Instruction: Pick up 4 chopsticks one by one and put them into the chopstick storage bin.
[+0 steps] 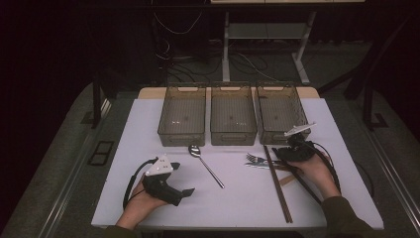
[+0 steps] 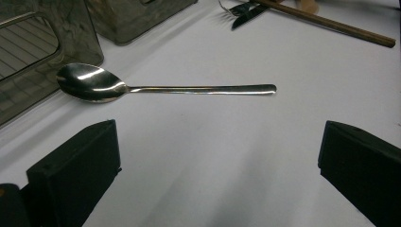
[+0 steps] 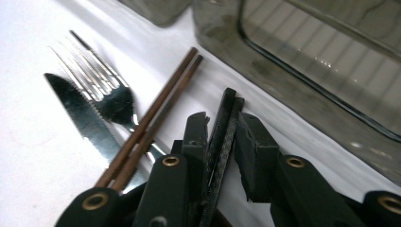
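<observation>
Right gripper [image 3: 222, 120], jaws nearly closed on a pair of black chopsticks [image 3: 222, 142] just right of the brown chopsticks [image 1: 277, 183], long axis near-to-far, below the right bin [image 1: 281, 111]. Left gripper [image 1: 184, 193] rests wide open and empty near the spoon [image 1: 205, 163].

Overall level: dim; room beyond the worktop [image 1: 237, 198] near black.
Source: overhead, falling on the white surface alone.
Glare: bright streak on the spoon [image 2: 94, 84] bowl; glints on the fork [image 3: 106, 90].
Shadows: soft, grey, beneath the jaws.
Focus: nearest jaws blurred in both gripper views.
</observation>
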A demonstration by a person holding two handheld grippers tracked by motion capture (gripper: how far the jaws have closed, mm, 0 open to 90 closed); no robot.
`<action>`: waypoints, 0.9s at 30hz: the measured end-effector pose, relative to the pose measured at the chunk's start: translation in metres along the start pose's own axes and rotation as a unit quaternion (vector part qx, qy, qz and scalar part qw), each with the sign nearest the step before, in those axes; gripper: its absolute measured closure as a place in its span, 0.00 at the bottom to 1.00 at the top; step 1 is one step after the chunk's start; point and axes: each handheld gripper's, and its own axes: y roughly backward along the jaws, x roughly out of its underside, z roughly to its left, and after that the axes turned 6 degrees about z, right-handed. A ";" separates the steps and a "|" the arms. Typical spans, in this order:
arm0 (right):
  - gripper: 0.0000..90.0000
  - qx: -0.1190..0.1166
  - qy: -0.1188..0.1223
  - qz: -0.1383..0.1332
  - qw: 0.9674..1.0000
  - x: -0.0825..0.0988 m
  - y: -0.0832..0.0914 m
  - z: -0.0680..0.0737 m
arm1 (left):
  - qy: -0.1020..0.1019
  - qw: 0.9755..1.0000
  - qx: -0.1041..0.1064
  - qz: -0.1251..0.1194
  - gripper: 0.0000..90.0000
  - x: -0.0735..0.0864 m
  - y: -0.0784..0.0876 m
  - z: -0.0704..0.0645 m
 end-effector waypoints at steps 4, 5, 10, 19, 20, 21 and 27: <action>0.84 -0.005 0.019 0.009 1.000 -0.004 -0.003 0.007 | 0.000 1.000 -0.001 0.000 0.00 0.000 0.000 0.000; 0.84 -0.005 0.019 0.009 1.000 -0.004 -0.003 0.007 | 0.000 1.000 -0.001 0.001 0.00 0.000 0.000 0.000; 0.82 0.000 0.028 0.015 1.000 -0.005 -0.005 0.010 | 0.000 1.000 -0.001 0.001 0.00 0.000 0.000 0.000; 0.68 -0.010 -0.003 -0.023 1.000 0.000 0.015 0.002 | 0.000 1.000 0.000 0.000 0.00 0.000 0.001 0.000; 0.67 -0.012 -0.005 -0.029 0.999 0.001 0.018 0.001 | 0.000 1.000 0.000 0.000 0.00 0.000 0.001 0.000; 0.67 -0.014 -0.006 -0.035 0.999 0.002 0.023 0.001 | 0.001 1.000 0.000 0.000 0.00 0.000 0.001 0.000; 0.66 -0.020 -0.008 -0.057 0.998 0.015 0.047 0.004 | 0.001 1.000 0.000 0.000 0.00 0.000 0.001 0.000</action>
